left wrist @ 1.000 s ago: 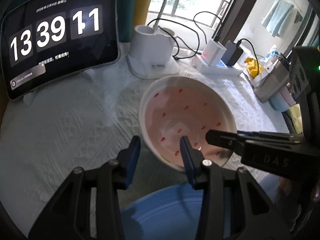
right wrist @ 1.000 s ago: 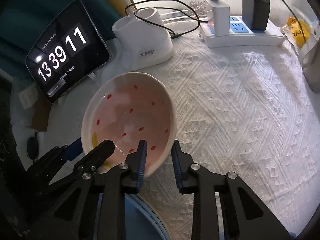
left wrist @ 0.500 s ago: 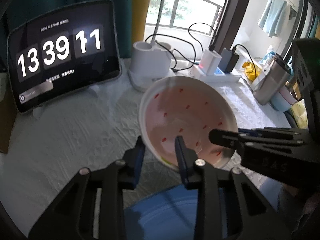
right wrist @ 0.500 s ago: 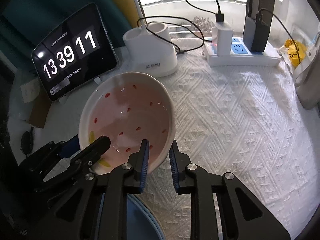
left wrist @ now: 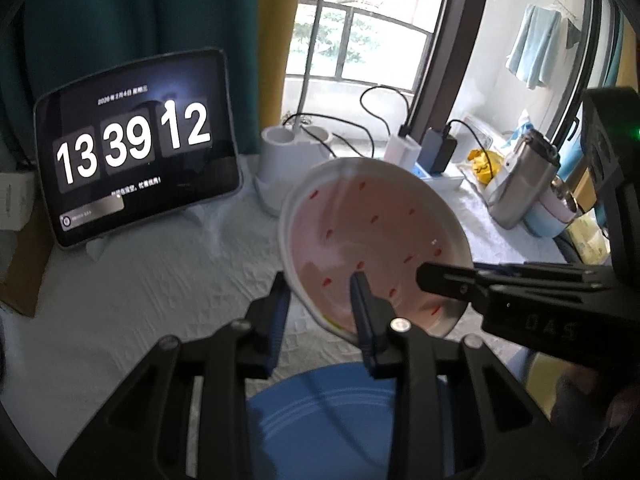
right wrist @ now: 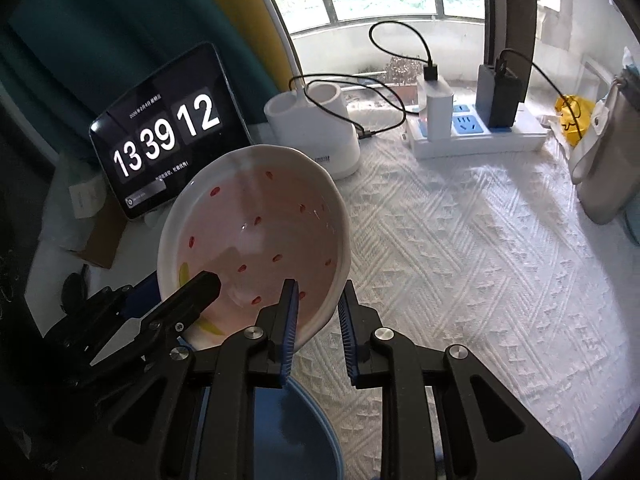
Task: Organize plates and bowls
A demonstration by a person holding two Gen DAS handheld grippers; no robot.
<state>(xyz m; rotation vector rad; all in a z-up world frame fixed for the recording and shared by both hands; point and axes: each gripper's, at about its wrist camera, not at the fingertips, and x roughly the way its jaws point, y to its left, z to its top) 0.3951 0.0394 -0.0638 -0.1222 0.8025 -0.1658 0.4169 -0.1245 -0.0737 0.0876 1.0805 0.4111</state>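
A white bowl with a pink inside and red specks is held in the air, tilted, above the table. My left gripper is shut on its near-left rim. My right gripper is shut on its near-right rim, and the bowl also shows in the right wrist view. Each gripper's fingers show in the other's view, the right one and the left one. A blue plate lies on the table below the bowl, also low in the right wrist view.
A tablet clock stands at the back left. A white holder, a power strip with chargers and cables sit at the back. A steel flask and a bag stand at the right. The white tablecloth covers the table.
Both grippers have raised the bowl off the table and tilted it. The left gripper's fingers closed onto the rim. The clock went from 11 to 12.
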